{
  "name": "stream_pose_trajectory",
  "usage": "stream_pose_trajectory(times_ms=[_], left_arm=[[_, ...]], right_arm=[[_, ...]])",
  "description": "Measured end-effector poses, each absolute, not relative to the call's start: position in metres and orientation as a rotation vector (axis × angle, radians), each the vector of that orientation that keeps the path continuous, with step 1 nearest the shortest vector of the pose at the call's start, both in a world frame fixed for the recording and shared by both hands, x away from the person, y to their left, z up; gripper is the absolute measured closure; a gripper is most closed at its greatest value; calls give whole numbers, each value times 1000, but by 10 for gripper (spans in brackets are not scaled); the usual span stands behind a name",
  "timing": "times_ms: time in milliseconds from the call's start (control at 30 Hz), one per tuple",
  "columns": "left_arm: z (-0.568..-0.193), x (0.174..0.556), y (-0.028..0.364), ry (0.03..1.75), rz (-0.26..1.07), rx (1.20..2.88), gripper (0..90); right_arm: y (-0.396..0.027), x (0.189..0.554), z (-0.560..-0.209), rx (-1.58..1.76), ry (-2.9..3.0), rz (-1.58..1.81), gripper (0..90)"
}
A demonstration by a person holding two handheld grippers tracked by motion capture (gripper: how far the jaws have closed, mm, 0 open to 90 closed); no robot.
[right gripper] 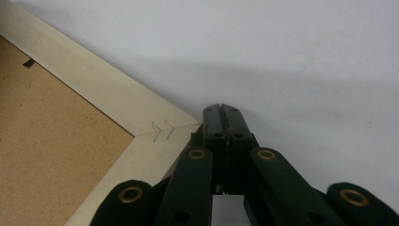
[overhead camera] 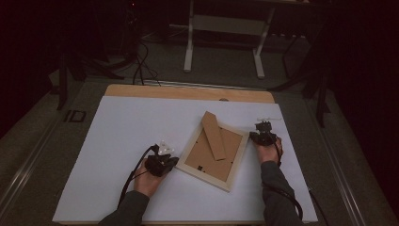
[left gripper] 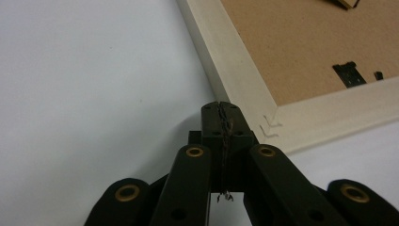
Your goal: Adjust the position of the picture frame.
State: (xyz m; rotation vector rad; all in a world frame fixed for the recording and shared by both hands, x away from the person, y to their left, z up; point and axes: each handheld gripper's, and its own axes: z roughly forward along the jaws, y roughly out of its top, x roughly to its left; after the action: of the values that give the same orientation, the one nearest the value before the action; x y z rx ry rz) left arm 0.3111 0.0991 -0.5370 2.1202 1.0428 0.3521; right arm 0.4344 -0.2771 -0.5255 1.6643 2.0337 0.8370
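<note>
A light wooden picture frame (overhead camera: 207,180) lies face down and askew on the white table top (overhead camera: 127,127). Its brown backing board (overhead camera: 228,157) and folded cardboard stand (overhead camera: 214,135) face up. My left gripper (overhead camera: 174,161) is shut, its tips at the frame's near-left corner. In the left gripper view the closed gripper (left gripper: 221,109) sits right against the frame's stapled corner (left gripper: 270,126), with nothing between the jaws. My right gripper (overhead camera: 254,137) is shut beside the frame's right corner. In the right gripper view the closed gripper (right gripper: 222,112) rests just next to the frame's mitred corner (right gripper: 164,129).
A black turn clip (left gripper: 350,74) sits on the backing board near the left gripper. The table's bare wooden strip (overhead camera: 188,92) runs along the far edge. Beyond it, on the dark floor, stand the white legs of another table (overhead camera: 188,47) and some cables (overhead camera: 139,66).
</note>
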Motion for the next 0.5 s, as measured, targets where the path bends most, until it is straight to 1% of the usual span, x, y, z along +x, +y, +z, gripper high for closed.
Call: stream_pose_trajectory(times_ms=[300, 500], left_arm=[[-536, 304, 84, 966, 350, 2176, 899], [-536, 303, 83, 966, 347, 2175, 899]], right_arm=[[-265, 434, -525, 1602, 2131, 875, 900], [-263, 433, -525, 1604, 2149, 890, 900]])
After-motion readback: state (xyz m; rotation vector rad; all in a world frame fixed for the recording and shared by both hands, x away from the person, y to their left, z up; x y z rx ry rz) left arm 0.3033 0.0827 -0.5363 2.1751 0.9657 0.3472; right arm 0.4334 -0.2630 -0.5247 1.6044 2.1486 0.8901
